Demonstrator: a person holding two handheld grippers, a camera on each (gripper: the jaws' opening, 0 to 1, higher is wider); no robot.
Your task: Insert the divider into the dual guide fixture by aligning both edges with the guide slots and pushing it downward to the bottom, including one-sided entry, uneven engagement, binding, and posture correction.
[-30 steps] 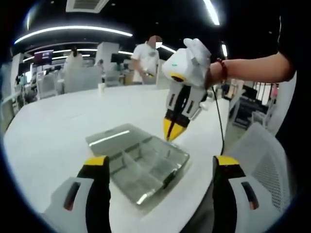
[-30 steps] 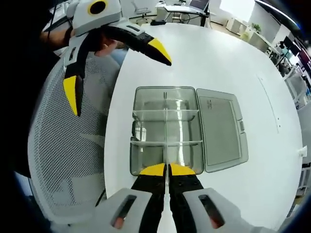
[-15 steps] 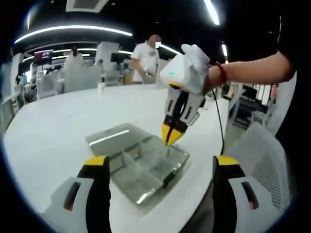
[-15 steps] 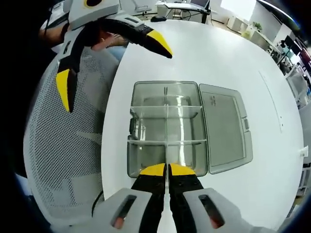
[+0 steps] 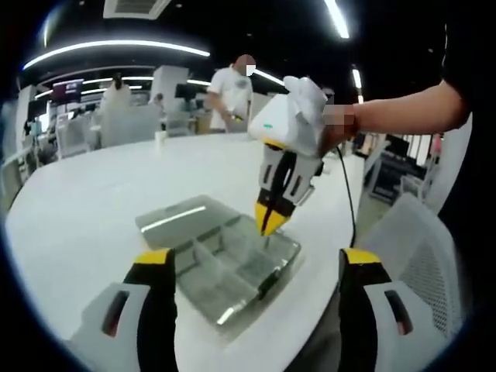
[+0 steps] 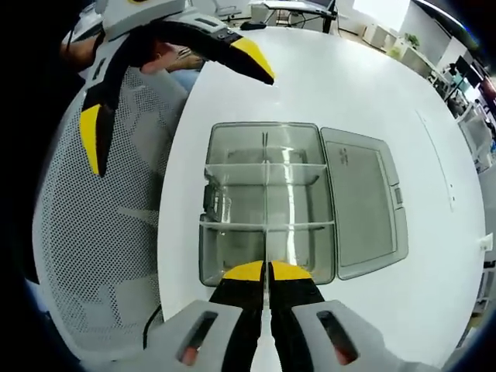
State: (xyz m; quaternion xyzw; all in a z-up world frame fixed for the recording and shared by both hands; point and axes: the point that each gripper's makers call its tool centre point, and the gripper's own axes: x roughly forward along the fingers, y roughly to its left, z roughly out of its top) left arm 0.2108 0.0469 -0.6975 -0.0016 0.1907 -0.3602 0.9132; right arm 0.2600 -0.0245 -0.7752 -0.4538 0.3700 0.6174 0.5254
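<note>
A clear plastic box (image 6: 203,232) lies on the white table, its lid (image 6: 360,201) folded open to one side. A thin clear divider (image 6: 266,194) runs down the box's middle, crossing two shorter partitions. My right gripper (image 6: 267,271) is shut on the divider's near end, directly above the box. In the left gripper view, the right gripper (image 5: 267,222) points steeply down into the box (image 5: 221,263), held by a hand. My left gripper (image 5: 257,260) hangs open and holds nothing, short of the box. From the right gripper view, the left gripper (image 6: 172,105) hovers by the box's far left corner.
A white mesh chair (image 6: 101,232) stands against the table edge beside the box. The white table (image 6: 349,85) stretches wide beyond the box. A person (image 5: 232,93) stands far behind the table, and a cable (image 5: 350,201) trails from the right gripper.
My right gripper has sunk a little toward the box with the divider; the box looks larger in its view. The left gripper has stayed put, open.
</note>
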